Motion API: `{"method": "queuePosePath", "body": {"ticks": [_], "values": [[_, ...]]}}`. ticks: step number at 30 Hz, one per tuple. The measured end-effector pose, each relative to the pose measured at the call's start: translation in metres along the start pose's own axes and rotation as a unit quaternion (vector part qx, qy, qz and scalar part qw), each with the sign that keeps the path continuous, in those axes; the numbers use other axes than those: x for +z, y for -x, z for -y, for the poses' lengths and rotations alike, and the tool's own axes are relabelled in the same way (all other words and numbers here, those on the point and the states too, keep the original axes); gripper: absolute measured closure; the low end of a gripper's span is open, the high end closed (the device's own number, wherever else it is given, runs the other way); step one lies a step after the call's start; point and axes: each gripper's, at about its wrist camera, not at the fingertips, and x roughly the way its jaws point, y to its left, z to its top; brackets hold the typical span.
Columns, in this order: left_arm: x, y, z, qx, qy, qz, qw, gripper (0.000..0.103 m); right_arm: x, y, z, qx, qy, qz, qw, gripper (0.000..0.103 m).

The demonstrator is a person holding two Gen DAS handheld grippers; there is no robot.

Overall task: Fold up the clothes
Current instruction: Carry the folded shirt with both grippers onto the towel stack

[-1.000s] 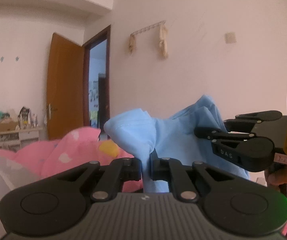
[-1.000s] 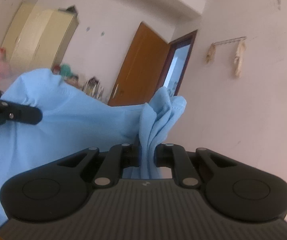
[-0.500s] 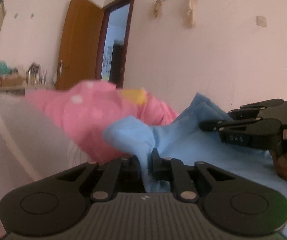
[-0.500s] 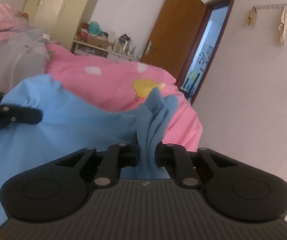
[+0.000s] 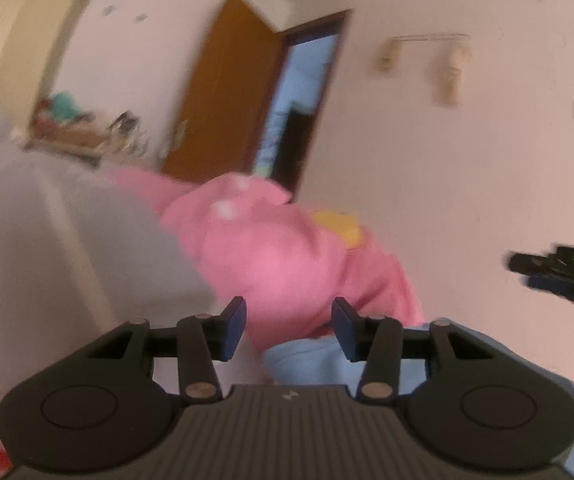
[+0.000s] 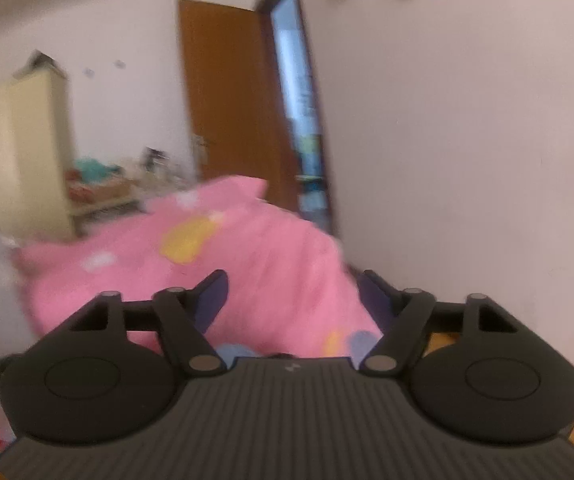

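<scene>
The light blue garment [image 5: 311,360] lies low, just beyond my left gripper [image 5: 289,328], whose jaws are opening; the cloth sits below the gap and the pads do not press on it. In the right wrist view only a small patch of the blue garment [image 6: 233,352] shows under my right gripper [image 6: 291,300], whose jaws are opening with nothing between them. The right gripper [image 5: 559,272] also shows as a dark blurred shape at the right edge of the left wrist view.
A pink quilt [image 6: 247,264] with yellow and white patches is heaped on the bed ahead. A pale grey cloth [image 5: 47,240] lies to the left. Behind are a brown door [image 6: 235,100], a cream wardrobe [image 6: 19,152] and a cluttered shelf [image 5: 79,128].
Both grippers let go of the blue garment and their jaws spread apart. The garment dropped from hanging between them to lying low on the bed. Both views tilted.
</scene>
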Motion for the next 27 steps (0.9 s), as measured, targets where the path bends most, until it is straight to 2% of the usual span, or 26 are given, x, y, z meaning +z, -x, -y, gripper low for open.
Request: {"method": "queuePosePath", "body": {"ticks": [2,4,7,9,11,15,16,18,21,24,27], "values": [[-0.002,-0.001,0.011,-0.024,-0.020,-0.011,0.9995,0.056,0.000,-0.002,-0.007,0.043,-0.001,-0.023,0.999,0.065],[-0.005,-0.006,0.018,-0.035,-0.029,-0.027,0.9986,0.056,-0.003,-0.016,-0.017,0.083,-0.005,-0.081,0.993,0.069],[-0.008,-0.017,0.021,-0.027,-0.037,-0.048,0.9978,0.057,-0.017,-0.043,-0.028,0.083,-0.027,-0.164,0.983,0.069],[-0.010,-0.031,0.018,-0.017,-0.029,-0.066,0.9972,0.057,-0.024,-0.045,-0.018,0.043,-0.059,-0.189,0.979,0.069],[-0.010,-0.041,0.012,-0.006,-0.011,-0.076,0.9970,0.057,-0.024,-0.037,0.002,0.008,-0.094,-0.181,0.979,0.069],[-0.011,-0.057,-0.002,0.013,0.027,-0.087,0.9957,0.054,-0.021,-0.009,0.051,-0.118,-0.116,-0.148,0.975,0.068],[-0.013,-0.062,0.000,0.016,0.030,-0.088,0.9955,0.052,-0.022,0.001,0.059,-0.122,-0.125,-0.136,0.975,0.069],[-0.016,-0.060,0.001,0.021,0.021,-0.085,0.9960,0.050,-0.025,0.031,0.061,-0.073,-0.127,-0.111,0.983,0.072],[-0.015,-0.062,0.000,0.033,0.014,-0.084,0.9959,0.049,-0.046,0.088,0.045,0.042,-0.084,-0.086,0.992,0.072],[-0.012,-0.063,0.000,0.044,0.015,-0.081,0.9957,0.050,-0.075,0.133,0.040,0.038,-0.024,-0.087,0.995,0.072],[-0.010,-0.062,0.002,0.059,0.001,-0.074,0.9955,0.050,-0.097,0.161,0.055,-0.029,-0.020,-0.088,0.995,0.074]]}}
